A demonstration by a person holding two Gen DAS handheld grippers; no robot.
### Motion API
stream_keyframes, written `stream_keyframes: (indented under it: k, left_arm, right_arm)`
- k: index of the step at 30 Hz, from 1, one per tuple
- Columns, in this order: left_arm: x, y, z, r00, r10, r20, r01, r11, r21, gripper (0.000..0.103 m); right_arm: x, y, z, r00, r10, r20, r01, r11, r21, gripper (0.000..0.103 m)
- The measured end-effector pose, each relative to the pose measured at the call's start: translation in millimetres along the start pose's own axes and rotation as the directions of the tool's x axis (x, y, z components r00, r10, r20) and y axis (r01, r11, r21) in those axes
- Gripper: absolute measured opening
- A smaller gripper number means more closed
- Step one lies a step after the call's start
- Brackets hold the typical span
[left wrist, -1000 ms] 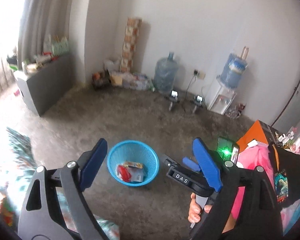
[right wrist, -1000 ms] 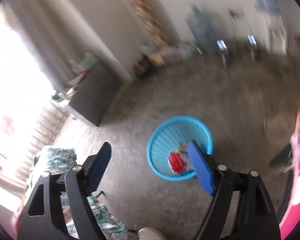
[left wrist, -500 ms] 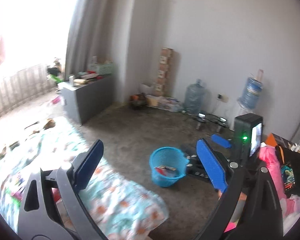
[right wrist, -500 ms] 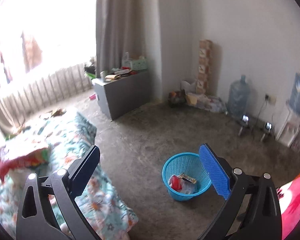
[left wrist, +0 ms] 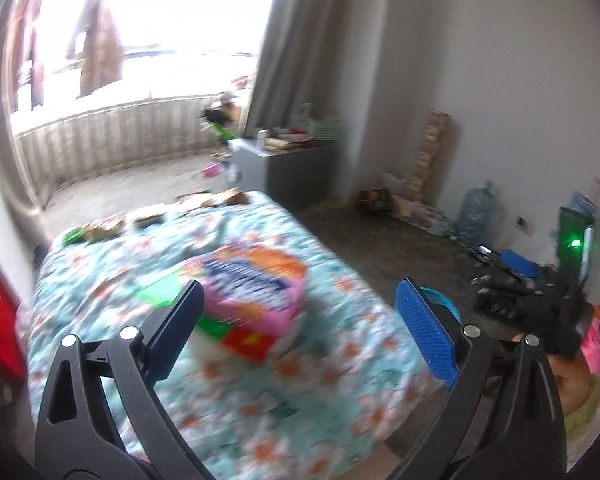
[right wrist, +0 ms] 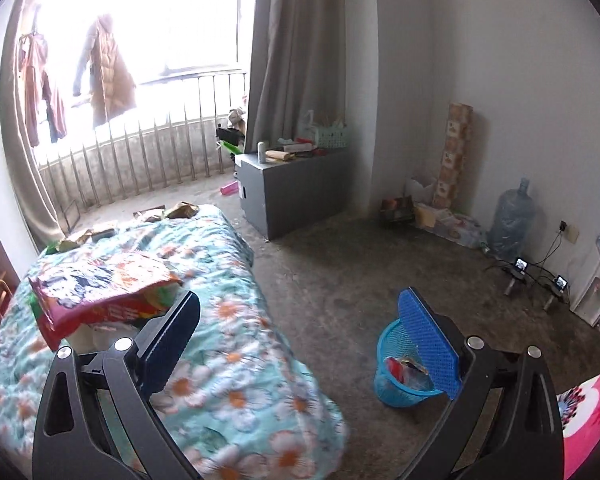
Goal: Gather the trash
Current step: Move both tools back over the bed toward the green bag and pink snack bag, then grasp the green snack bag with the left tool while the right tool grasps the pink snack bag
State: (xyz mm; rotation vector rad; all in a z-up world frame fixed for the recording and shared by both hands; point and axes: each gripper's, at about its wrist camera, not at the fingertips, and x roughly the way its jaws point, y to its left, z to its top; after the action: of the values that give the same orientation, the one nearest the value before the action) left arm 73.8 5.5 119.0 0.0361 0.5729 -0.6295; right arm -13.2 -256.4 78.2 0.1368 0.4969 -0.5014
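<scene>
Bed [right wrist: 228,340]: the landmark here, covered in a floral sheet, soft and yielding (anything pressed on it will sink a little).
Basket [right wrist: 392,390]: blue mesh bin on the floor just off the bed's foot corner, already holding some wrappers; in the left view only a sliver of its rim [left wrist: 446,304] shows behind a finger.
Snack bag [left wrist: 252,292]: a large pink, orange and red packet lying on the middle of the bed, mouth gaping in the right view [right wrist: 100,296]; blurred in the left view, so its print cannot be read.
Handling of the bag: probably very light, thin crinkly film, slick on the outside, limp and not fragile (it will fold, not resist). A flat face would likely slide between the pads; a pinch on the open lip or a side seam, where the film doubles, looks the better hold.
Small wrappers [right wrist: 180,211]: several crumpled brown and green pieces at the bed's far end, toward the window; likely light and easy to pinch by any raised fold.
Left hand-held gripper [left wrist: 300,320]: released, fingers spread wide, holding nothing, aimed at the snack bag from over the bed's near edge.
Right hand-held gripper [right wrist: 304,334]: also spread and empty, over the bed's foot corner, the bag off to its left.
Step in hand: seemingly the approach to the next piece, the bag on the bed not yet taken.
</scene>
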Motion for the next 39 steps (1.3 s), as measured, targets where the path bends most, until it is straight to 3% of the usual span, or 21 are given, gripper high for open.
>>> stream_keyframes:
  k: [4, 7, 9, 16, 19, 22, 26, 28, 30, 34, 39]
  left_arm:
    - [-7.1, 31.3, -16.1, 0.997, 0.074, 0.001, -0.073, 0.996, -0.059, 0.094]
    - [-11.9, 51.6, -27.3, 0.994, 0.11, 0.005, -0.109, 0.987, -0.115, 0.094]
    - [-17.5, 67.8, -34.2, 0.99, 0.14, 0.017, -0.136, 0.978, -0.16, 0.094]
    - [-24.5, 95.3, -57.1, 0.986, 0.162, 0.034, -0.15, 0.96, -0.235, 0.094]
    - [-20.9, 105.3, -68.5, 0.988, 0.149, 0.038, -0.135, 0.958, -0.255, 0.094]
    - [-15.8, 113.4, -77.3, 0.993, 0.116, 0.034, -0.103, 0.959, -0.263, 0.094]
    - [-10.1, 118.4, -83.6, 0.997, 0.071, 0.037, -0.058, 0.962, -0.266, 0.094]
    - [-8.1, 120.6, -85.3, 0.997, 0.048, 0.053, -0.032, 0.962, -0.271, 0.094]
    - [-5.6, 122.1, -84.6, 0.997, 0.013, 0.073, 0.008, 0.959, -0.282, 0.094]
    - [4.8, 125.8, -79.0, 0.993, -0.063, 0.098, 0.091, 0.942, -0.322, 0.094]
    - [23.9, 131.7, -70.7, 0.975, -0.18, 0.132, 0.218, 0.893, -0.393, 0.094]
  right_arm:
    - [0.0, 26.9, -3.5, 0.999, 0.051, 0.003, -0.052, 0.999, 0.014, 0.097]
    - [-1.3, 31.4, -10.8, 0.986, 0.166, -0.002, -0.165, 0.985, 0.041, 0.097]
    - [0.4, 29.2, -16.9, 0.98, 0.2, -0.013, -0.199, 0.978, 0.056, 0.097]
    - [5.7, 20.1, -29.1, 0.964, 0.263, -0.033, -0.256, 0.956, 0.145, 0.097]
    - [11.9, 23.9, -29.3, 0.943, 0.323, -0.079, -0.305, 0.936, 0.178, 0.097]
    - [21.1, 27.5, -29.6, 0.894, 0.436, -0.108, -0.398, 0.88, 0.259, 0.095]
    - [43.8, 34.8, -27.6, 0.794, 0.594, -0.132, -0.509, 0.767, 0.39, 0.081]
    - [62.8, 37.8, -26.0, 0.727, 0.674, -0.13, -0.547, 0.683, 0.484, 0.076]
    - [82.9, 42.3, -25.0, 0.674, 0.728, -0.128, -0.559, 0.615, 0.556, 0.069]
    - [116.1, 55.1, -24.8, 0.625, 0.768, -0.14, -0.542, 0.556, 0.63, 0.062]
    - [152.0, 64.4, -33.0, 0.571, 0.807, -0.151, -0.504, 0.49, 0.711, 0.051]
